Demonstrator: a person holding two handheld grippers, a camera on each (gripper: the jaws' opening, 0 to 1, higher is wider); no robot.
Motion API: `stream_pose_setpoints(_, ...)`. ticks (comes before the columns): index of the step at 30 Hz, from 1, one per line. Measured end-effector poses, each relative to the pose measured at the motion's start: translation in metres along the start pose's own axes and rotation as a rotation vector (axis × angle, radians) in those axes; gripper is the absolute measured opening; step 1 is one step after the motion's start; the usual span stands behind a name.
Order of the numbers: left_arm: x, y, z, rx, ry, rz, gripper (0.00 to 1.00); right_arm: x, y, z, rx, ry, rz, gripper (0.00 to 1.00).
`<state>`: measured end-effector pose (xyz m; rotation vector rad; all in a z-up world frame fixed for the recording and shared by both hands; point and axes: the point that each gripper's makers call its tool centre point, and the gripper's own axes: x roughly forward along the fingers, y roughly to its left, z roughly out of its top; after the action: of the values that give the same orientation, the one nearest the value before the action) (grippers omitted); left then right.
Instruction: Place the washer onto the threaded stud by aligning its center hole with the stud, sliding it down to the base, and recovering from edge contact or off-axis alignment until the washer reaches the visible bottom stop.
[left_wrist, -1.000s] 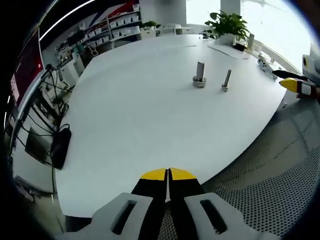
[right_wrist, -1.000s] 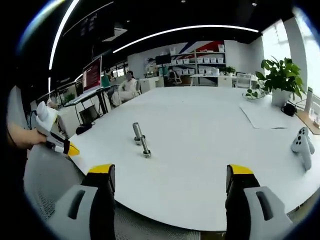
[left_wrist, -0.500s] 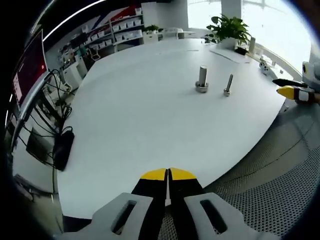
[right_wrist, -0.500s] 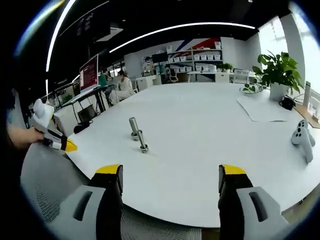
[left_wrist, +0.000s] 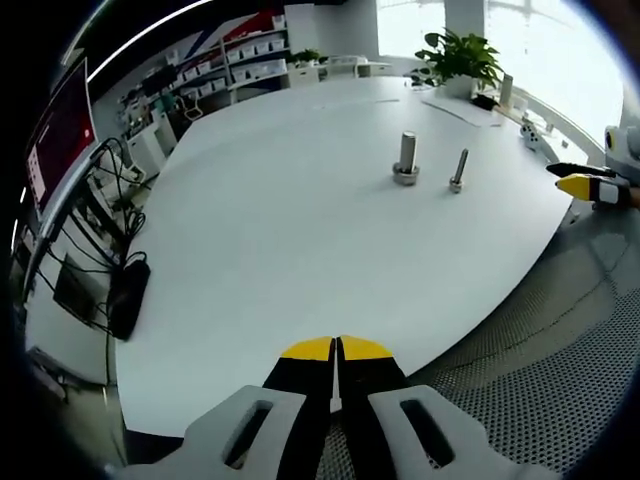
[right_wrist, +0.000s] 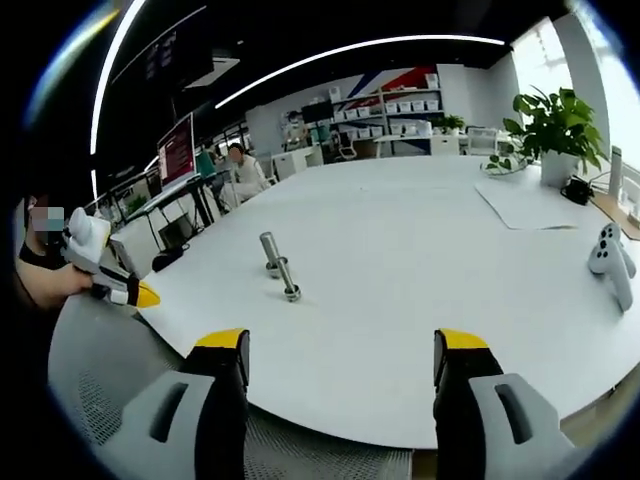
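While the big white bench (left_wrist: 280, 230) is spreading across both views, it is carrying only a few small things near its middle and far edge. In the right gripper view a potted plant (right_wrist: 548, 125) is standing at the bench's far side, with a sheet of paper (right_wrist: 520, 205) lying flat in front of it and a white handheld controller (right_wrist: 608, 262) resting near the bench's right edge. Beyond the bench, shelves (right_wrist: 400, 110) are lining the back wall and a person (right_wrist: 240, 168) is sitting at a desk with a monitor (right_wrist: 175, 150) beside it. The left tongs (left_wrist: 336, 352) are hanging over the near rim of the bench with their yellow-tipped jaws pressed together and nothing between them; the same tongs are showing at the left of the right gripper view, held in a hand (right_wrist: 45, 285). The right tongs (right_wrist: 340, 345) are being held with jaws spread wide and nothing between them, above the bench's near edge. Well apart from both tongs, the thicker stud (left_wrist: 406, 158) is standing upright with a ring-like piece around its foot; whether that is the washer I cannot tell. Just beside it, the thinner threaded stud (left_wrist: 458, 170) is standing upright on its head.
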<state>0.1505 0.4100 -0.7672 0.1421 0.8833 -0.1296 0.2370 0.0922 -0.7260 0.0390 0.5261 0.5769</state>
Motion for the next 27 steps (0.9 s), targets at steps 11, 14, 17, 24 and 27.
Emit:
stream_pose_setpoints(11,-0.0005,0.0008,0.0001,-0.006,-0.001,0.006,0.00,0.0007,-0.0031,-0.0058,0.025,0.020,0.000,0.76)
stream_pose_setpoints(14,-0.0007,0.0009,0.0004,-0.008,-0.004,0.005,0.00,0.0011,-0.0040,-0.0070,0.035,0.018,0.006,0.72)
stream_pose_setpoints(17,-0.0006,0.0002,0.0001,-0.005,-0.002,0.002,0.00,0.0001,0.0000,-0.0074,0.029,0.026,0.017,0.68)
stream_pose_setpoints(24,0.0004,0.0000,-0.0009,-0.003,0.006,-0.003,0.00,-0.0004,0.0008,-0.0058,0.026,0.023,0.009,0.71)
stream_pose_setpoints(27,0.0007,-0.0001,-0.0011,-0.002,0.007,-0.003,0.00,-0.0009,0.0004,-0.0046,0.035,0.013,0.005,0.73)
